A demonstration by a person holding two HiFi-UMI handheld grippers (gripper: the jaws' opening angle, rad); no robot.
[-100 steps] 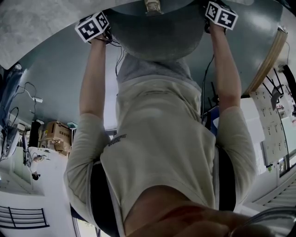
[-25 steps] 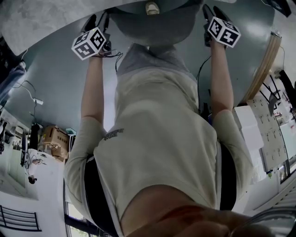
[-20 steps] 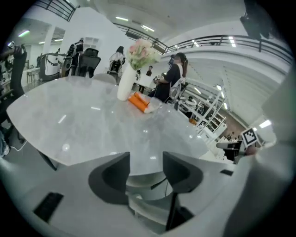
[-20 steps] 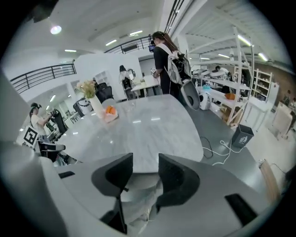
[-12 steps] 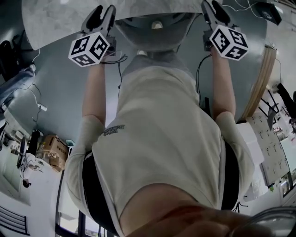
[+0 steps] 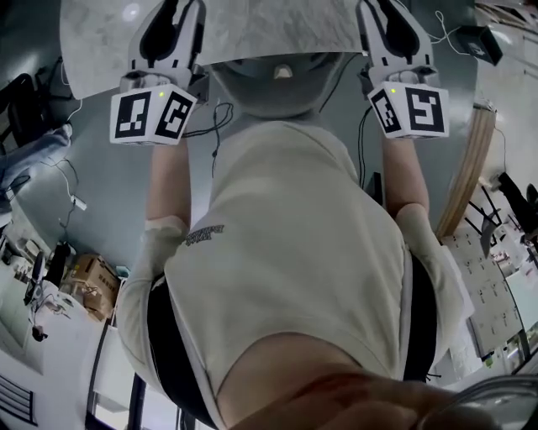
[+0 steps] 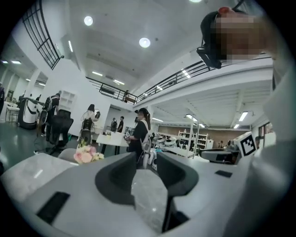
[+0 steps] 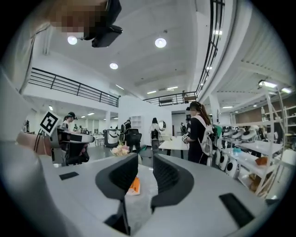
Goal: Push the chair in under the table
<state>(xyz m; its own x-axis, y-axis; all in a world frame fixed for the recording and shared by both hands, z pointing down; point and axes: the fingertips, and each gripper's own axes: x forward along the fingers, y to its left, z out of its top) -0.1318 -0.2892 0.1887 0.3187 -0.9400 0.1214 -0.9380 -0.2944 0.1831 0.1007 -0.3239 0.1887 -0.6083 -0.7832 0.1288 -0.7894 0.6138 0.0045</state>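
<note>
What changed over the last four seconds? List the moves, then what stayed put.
Both claws came away from the grey chair. The left claw and right claw rose from its sides and are now level over the marble tabletop, jaws closing with nothing between them. Stayed: the chair, tucked under the tabletop's edge.

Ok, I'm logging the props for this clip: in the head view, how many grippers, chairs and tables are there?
Grippers: 2 (left gripper, right gripper; the jaws of both are closing, with nothing between them)
Chair: 1
Table: 1
Total: 4
</note>
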